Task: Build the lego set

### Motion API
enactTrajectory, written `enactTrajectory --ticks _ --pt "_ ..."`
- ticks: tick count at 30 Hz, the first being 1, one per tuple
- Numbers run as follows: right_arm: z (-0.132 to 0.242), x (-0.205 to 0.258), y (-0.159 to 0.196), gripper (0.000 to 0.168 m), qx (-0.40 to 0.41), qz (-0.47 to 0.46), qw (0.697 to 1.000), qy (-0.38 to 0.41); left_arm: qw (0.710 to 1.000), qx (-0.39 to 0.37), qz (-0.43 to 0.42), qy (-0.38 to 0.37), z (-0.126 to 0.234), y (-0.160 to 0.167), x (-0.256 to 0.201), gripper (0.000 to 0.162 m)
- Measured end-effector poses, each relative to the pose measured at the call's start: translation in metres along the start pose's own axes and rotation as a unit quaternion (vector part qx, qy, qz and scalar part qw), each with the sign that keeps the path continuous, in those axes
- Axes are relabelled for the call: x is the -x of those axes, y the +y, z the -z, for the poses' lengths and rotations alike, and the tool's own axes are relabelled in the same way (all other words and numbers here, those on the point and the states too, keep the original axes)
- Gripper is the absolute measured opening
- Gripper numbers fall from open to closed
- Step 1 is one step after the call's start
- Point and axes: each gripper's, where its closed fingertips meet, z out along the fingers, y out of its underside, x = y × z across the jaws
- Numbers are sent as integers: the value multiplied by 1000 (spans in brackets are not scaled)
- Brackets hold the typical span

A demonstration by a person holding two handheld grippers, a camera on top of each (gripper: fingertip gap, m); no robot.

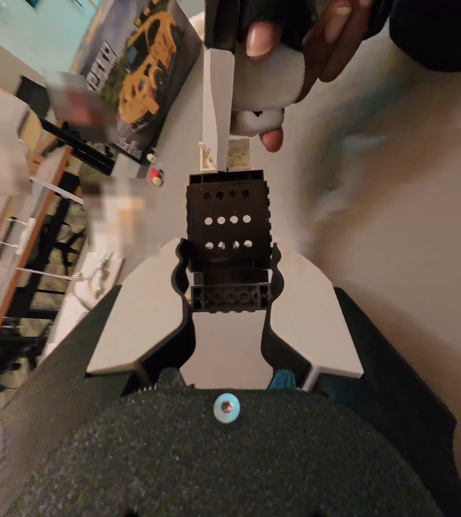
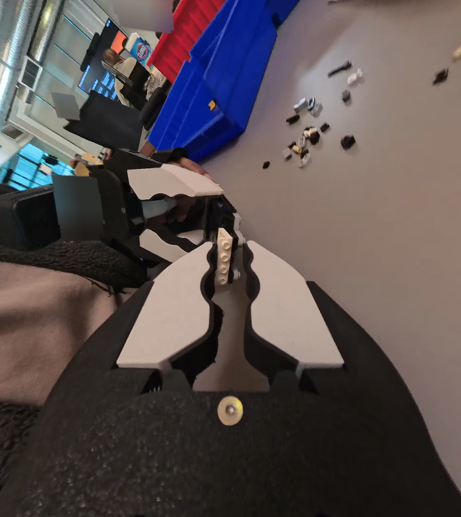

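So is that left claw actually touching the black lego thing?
Touching. The left wrist view shows the left gripper clamped on the black lego assembly, both fingers pressed against its sides.

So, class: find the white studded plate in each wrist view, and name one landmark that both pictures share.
Left wrist view: the white studded plate sits upper centre, just beyond the black lego assembly, partly hidden by the other gripper's finger.
Right wrist view: at centre, between the tips of the right hand-held gripper, studs facing left.
Shared landmark: the black lego assembly, which the left hand-held gripper holds.
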Motion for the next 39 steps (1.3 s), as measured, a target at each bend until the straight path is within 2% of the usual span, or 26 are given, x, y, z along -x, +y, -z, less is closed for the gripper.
enactTrajectory --ticks 3,7,12,18,19,21,23,26,39 --pt "4 10 -9 16 -18 69 997 15 997 -12 -56 -54 6 -8 10 56" --pt "6 18 -15 8 -46 110 992 35 989 -20 -106 -101 11 -15 19 57" --pt "7 20 -17 8 -69 137 986 57 984 -21 -133 -120 14 -17 22 57" --pt "9 22 -14 9 -64 128 988 52 985 -32 -129 -110 13 -18 20 57" --pt "9 23 -13 11 -60 128 989 47 986 -37 -122 -105 13 -18 19 57" --pt "11 23 -11 26 -49 119 991 33 988 -44 -113 -100 14 -19 19 57" --pt "12 24 -11 27 -38 114 992 24 988 -50 -107 -96 14 -21 18 57" --pt "7 29 -11 17 -30 112 993 5 988 -53 -109 -92 15 -22 15 57" --pt "-2 1 9 11 -32 -14 998 48 997 -9 -71 -30 -1 0 2 57"
